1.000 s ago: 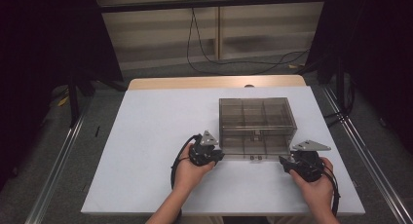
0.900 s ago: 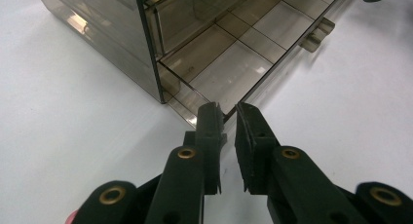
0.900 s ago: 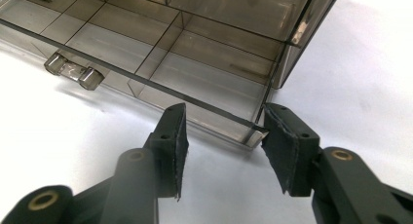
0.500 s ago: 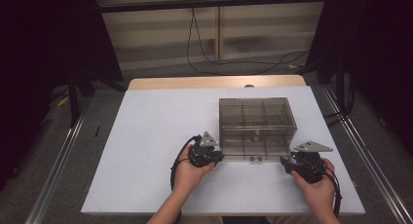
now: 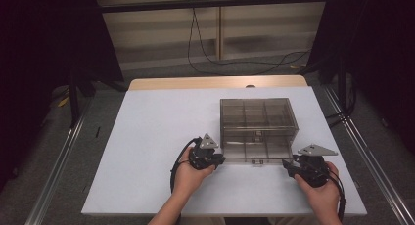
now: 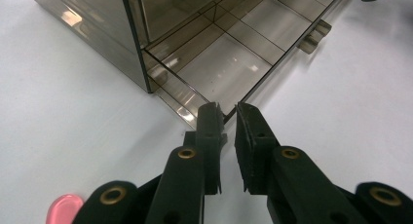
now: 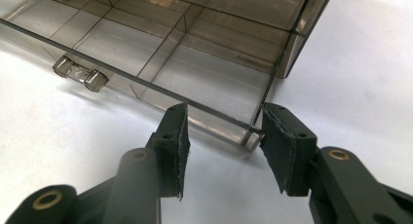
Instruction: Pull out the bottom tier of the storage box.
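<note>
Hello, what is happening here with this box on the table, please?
A person works a smoky clear plastic drawer box with two handheld grippers. Its bottom drawer is pulled partly out. The left gripper has its jaws nearly closed at the drawer's front corner; the right gripper has open jaws around the other front corner.

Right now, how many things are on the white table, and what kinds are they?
Clear plastic drawer box: 1
Black grippers: 2, the left gripper and the right gripper
Total: 3
</note>
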